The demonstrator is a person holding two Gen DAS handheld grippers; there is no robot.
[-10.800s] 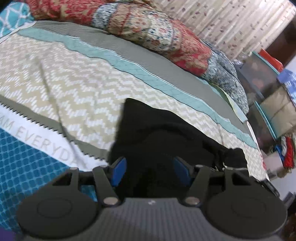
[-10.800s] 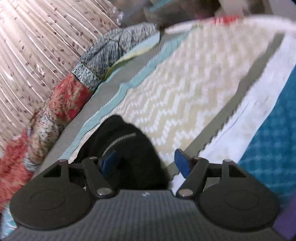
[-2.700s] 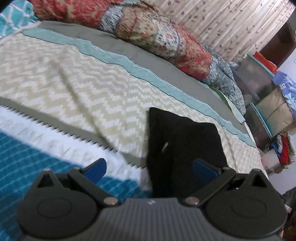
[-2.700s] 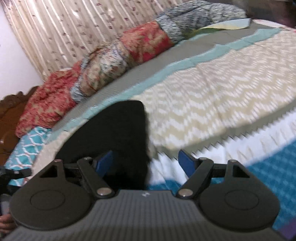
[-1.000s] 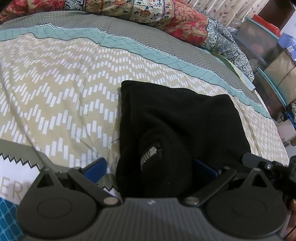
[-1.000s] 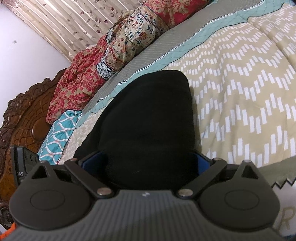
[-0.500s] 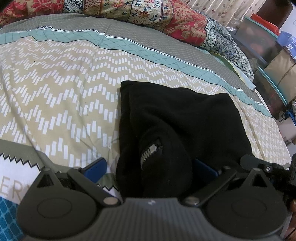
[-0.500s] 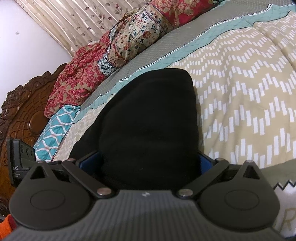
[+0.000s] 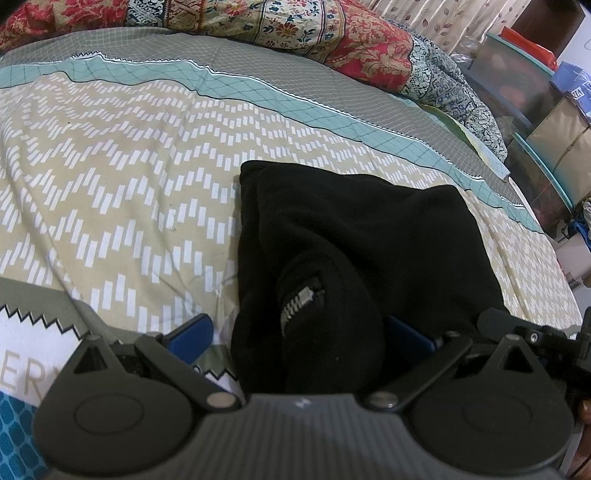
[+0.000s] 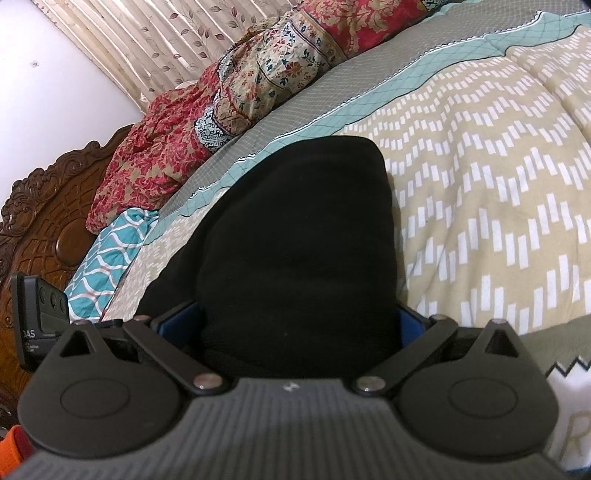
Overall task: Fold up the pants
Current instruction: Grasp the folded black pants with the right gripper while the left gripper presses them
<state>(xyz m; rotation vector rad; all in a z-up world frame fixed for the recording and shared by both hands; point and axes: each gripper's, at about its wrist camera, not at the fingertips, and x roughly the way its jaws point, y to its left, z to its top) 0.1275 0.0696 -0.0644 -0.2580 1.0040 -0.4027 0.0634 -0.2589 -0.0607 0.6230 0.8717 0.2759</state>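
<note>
Lying folded into a compact black bundle, the pants (image 9: 354,251) sit on the bed's chevron-patterned bedspread (image 9: 122,177), just this side of its teal stripe (image 9: 258,88). From the left wrist view, the left gripper (image 9: 295,338) has its blue-padded fingers (image 9: 190,334) spread wide on either side of the near edge of the pants, one pad resting on the bedspread beside the cloth, the other partly hidden against its far side; they straddle the fabric without pinching it. A silver zipper (image 9: 299,308) shows on a rounded fold just ahead of the gripper. Beyond the pants, a patchwork floral quilt (image 9: 295,26) is bunched along the far edge of the bed. From the right wrist view, the right gripper (image 10: 295,326) likewise has its fingers (image 10: 177,321) held apart, bracketing the thick near end of the pants (image 10: 299,240); the cloth fills the gap, though I cannot tell whether the pads press it. Beyond the pants, to the left, stands a carved wooden headboard (image 10: 40,206).
</note>
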